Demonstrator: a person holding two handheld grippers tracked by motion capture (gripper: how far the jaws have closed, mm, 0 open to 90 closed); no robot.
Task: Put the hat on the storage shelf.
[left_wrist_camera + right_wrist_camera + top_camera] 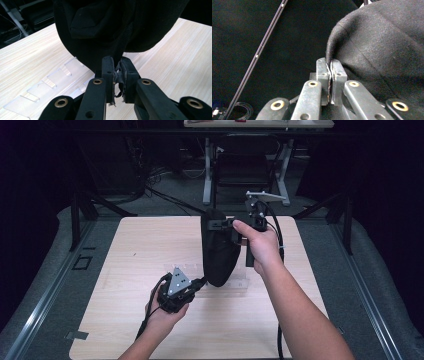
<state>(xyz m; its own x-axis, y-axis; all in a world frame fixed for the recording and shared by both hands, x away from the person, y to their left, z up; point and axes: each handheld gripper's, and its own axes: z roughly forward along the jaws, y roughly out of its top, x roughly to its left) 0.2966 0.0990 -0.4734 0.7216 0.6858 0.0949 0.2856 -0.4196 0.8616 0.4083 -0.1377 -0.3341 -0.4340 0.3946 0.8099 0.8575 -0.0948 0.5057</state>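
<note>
A black fabric pouch (pixel 219 252) hangs upright over the middle of the wooden table (pixel 145 250). My right gripper (pixel 222 224) is at its top and shut on its rim; in the right gripper view the fabric edge (pixel 382 45) runs into the closed jaws (pixel 329 62). My left gripper (pixel 202 282) sits low by the table, pointing right at the pouch's rounded bottom. In the left gripper view its jaws (pixel 117 62) are shut, with the bottom fold of the fabric (pixel 112 25) pinched at their tips.
A clear plastic slotted holder (pixel 235 282) lies flat on the table under the pouch, also seen as clear plastic (pixel 50 82) at the left. Beyond the far edge stand a desk's white legs (pixel 206 170) and floor cables. Dark floor surrounds the table.
</note>
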